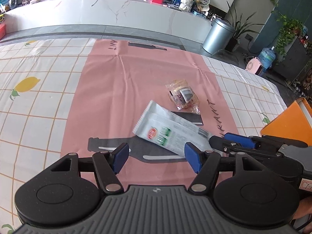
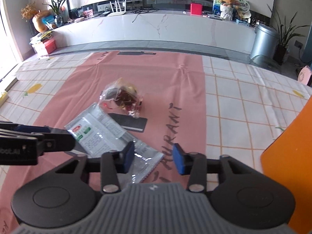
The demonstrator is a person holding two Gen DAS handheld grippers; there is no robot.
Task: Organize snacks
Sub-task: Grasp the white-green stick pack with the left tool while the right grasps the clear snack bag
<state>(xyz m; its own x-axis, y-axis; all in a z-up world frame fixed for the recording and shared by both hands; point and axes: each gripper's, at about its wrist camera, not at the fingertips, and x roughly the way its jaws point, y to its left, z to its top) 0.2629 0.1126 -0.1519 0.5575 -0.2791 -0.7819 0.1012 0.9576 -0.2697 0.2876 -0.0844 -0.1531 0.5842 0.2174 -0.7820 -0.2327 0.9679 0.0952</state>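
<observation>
**Two snacks on the pink mat, both my grippers spread**

The white snack packet (image 1: pixel 171 134) lies flat on the pink mat (image 1: pixel 117 89), printed side up, partly covering a black strip printed on the mat. Just beyond the packet, touching or nearly touching its far edge, sits the clear-wrapped snack (image 1: pixel 183 96), crumpled, with a barcode label showing.

My left gripper (image 1: pixel 157 159) hovers at the packet's near side, fingers released and wide apart, gripping nothing; its right pad is over the packet's near corner. My right gripper (image 2: pixel 154 158) is also released, its left pad (image 2: pixel 128 156) over the packet's near end (image 2: pixel 109 134); whether it touches I cannot tell.

Right of the packet, off the mat, stands an orange box (image 1: pixel 288 124) on the lemon-print tablecloth (image 1: pixel 39 97).
</observation>
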